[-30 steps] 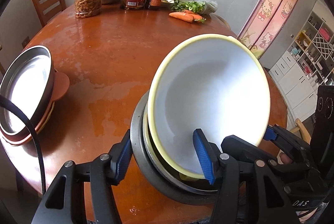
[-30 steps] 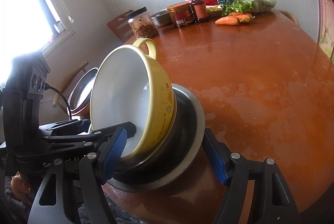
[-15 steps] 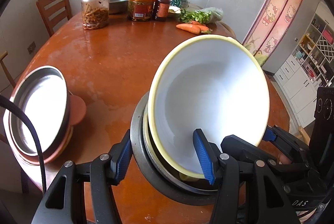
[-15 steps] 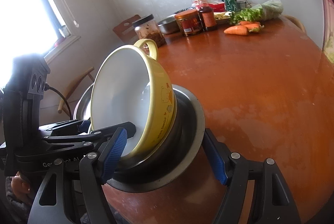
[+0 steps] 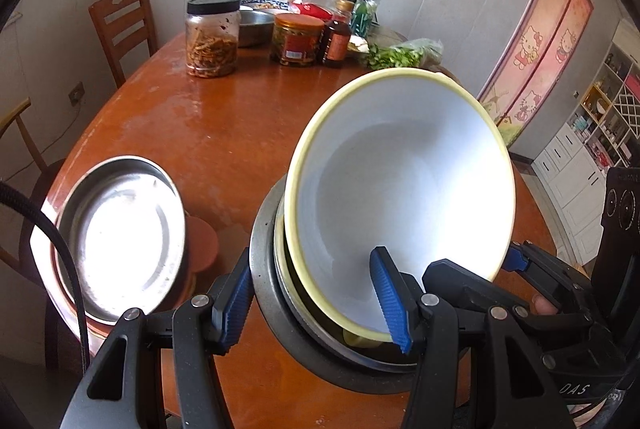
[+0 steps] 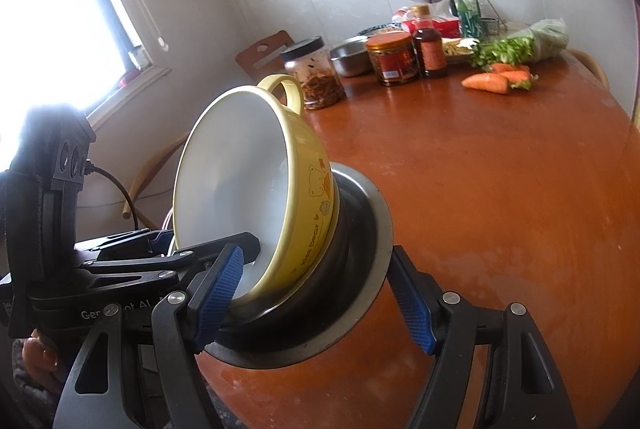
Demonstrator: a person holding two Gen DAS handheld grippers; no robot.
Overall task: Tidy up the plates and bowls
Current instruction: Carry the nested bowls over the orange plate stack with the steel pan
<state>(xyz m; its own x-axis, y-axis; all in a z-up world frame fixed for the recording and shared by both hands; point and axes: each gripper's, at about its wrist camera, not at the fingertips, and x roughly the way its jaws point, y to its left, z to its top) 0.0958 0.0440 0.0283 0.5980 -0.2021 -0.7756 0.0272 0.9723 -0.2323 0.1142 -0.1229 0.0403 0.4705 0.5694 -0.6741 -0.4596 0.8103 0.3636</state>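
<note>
A yellow bowl with a white inside sits nested in a steel bowl, both tilted. My left gripper is shut on the near walls of the stacked bowls. My right gripper is shut on the stack's other side, one finger inside the yellow bowl, one outside the steel rim. The stack is held above the brown round table. A steel plate lies on reddish plates at the table's left edge.
At the far side stand a jar of dried food, a red-lidded jar, a sauce bottle, a steel basin, greens and carrots. Wooden chairs stand at the left.
Both grippers have lifted the bowl stack and pulled it back towards the near side; the steel plate stack now shows closer to the middle of the left wrist view.
</note>
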